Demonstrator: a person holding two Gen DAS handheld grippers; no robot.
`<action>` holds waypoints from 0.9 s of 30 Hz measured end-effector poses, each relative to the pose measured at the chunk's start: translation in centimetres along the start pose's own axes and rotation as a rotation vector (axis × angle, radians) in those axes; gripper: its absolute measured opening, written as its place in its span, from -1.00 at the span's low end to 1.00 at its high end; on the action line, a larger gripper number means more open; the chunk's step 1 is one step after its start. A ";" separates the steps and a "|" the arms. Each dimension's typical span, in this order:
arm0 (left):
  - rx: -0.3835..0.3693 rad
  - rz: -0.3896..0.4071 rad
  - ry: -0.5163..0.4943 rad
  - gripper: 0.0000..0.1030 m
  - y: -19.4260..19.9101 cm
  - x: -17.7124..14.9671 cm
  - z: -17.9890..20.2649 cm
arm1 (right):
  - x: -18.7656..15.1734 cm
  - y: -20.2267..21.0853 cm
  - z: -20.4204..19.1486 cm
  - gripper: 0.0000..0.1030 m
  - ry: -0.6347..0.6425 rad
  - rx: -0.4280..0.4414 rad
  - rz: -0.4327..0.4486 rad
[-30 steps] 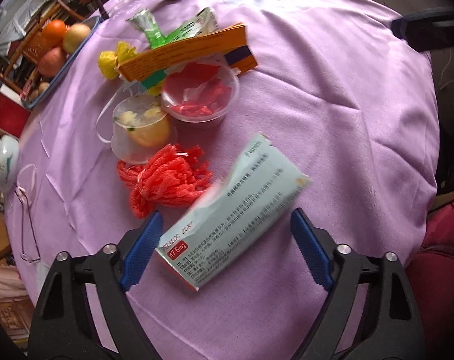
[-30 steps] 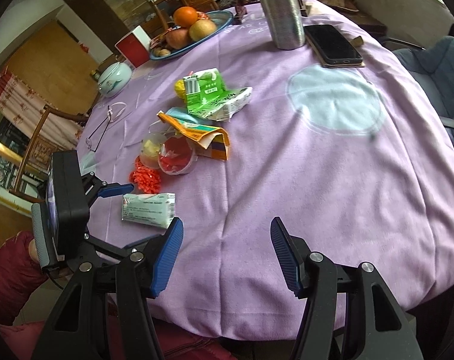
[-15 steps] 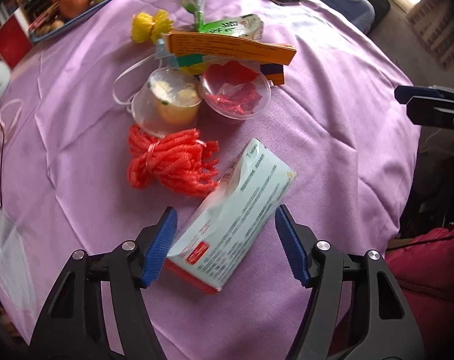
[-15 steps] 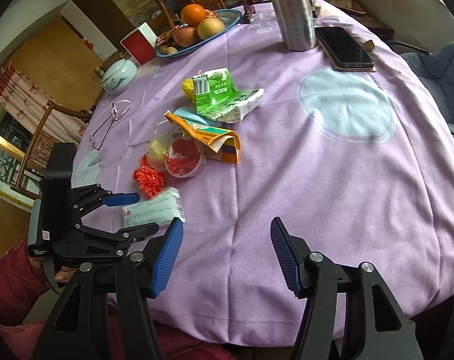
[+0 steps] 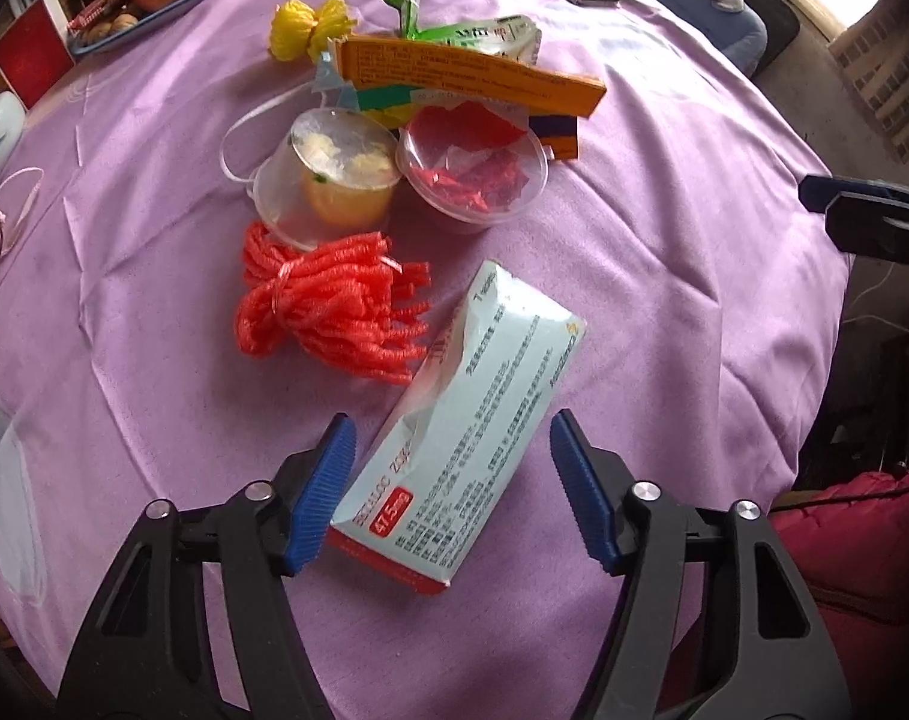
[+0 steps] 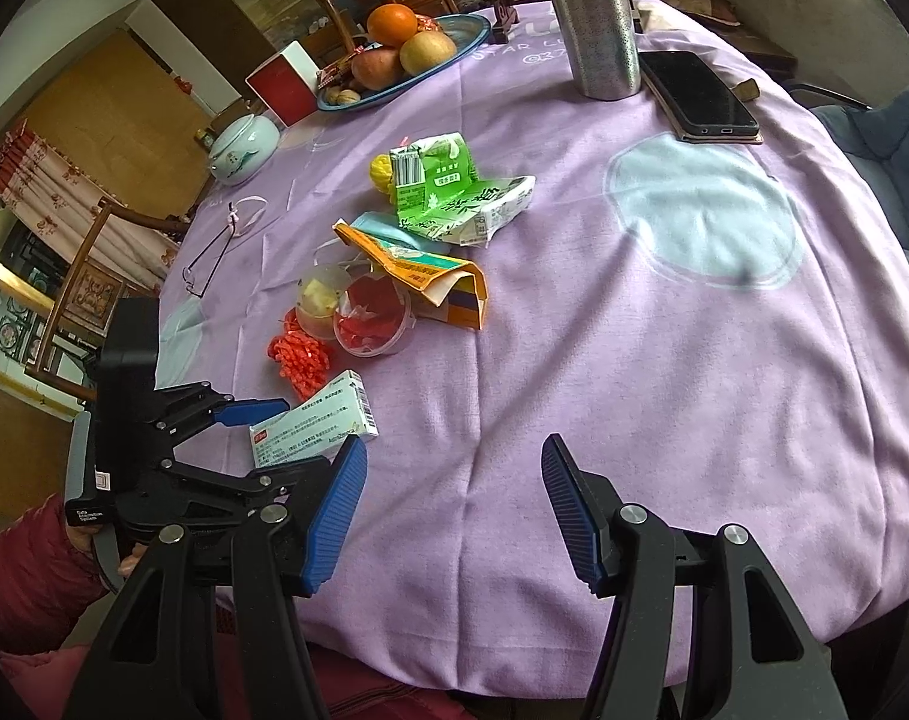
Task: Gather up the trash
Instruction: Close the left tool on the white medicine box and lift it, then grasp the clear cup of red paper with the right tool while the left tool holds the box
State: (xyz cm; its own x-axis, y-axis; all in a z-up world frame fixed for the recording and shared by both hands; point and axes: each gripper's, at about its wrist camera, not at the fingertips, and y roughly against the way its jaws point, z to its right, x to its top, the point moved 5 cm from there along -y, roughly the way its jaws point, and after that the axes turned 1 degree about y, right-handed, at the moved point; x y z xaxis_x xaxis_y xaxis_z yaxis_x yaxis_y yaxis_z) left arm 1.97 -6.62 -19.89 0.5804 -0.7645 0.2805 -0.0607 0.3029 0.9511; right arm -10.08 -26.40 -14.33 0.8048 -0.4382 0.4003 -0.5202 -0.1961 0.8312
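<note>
Pale-blue flattened cardboard medicine box (image 5: pixel 472 450) lain on purple tabletop (image 5: pixel 664 276), straddled by closing left claw (image 5: pixel 454 489), pads not yet pressed, right claw (image 6: pixel 454 516) held apart, nothing gripped.

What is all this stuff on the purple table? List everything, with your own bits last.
medicine box: one, pale blue with red end, between the left gripper's pads
foam net: one, red-orange, beside the box
plastic cups: two, clear, one with yellow scraps, one with red
orange carton: one, flattened, behind the cups
green carton: one, crushed, mid-table
yellow net: one, by the green carton
fruit plate: one, blue, far edge
metal bottle: one, silver, far edge
phone: one, black, beside the bottle
glasses: one pair, left side
tablecloth: one, purple
left gripper: blue pads, closing around the box
right gripper: blue pads, open, nothing between
</note>
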 end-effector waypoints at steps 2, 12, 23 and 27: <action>-0.010 0.008 0.009 0.06 -0.1 0.4 0.5 | 0.0 0.1 0.0 0.17 0.000 0.001 0.001; -0.004 0.106 0.121 0.04 4.3 -0.4 -0.2 | 0.3 -0.9 -1.3 0.17 0.030 0.041 -0.024; 0.110 0.211 0.384 0.04 9.9 -4.3 -5.8 | 2.4 -5.3 -5.1 0.17 0.122 0.080 -0.083; 0.151 0.235 0.472 0.04 11.4 -6.3 -7.2 | 3.5 -6.9 -6.0 0.17 0.150 0.073 -0.095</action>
State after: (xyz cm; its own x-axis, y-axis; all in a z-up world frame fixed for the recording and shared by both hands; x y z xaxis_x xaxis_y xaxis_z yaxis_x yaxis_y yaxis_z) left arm 3.49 5.75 -11.73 0.8364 -0.3372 0.4322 -0.3286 0.3227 0.8877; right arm -1.97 -21.32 -16.38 0.8820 -0.2797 0.3792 -0.4549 -0.2960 0.8399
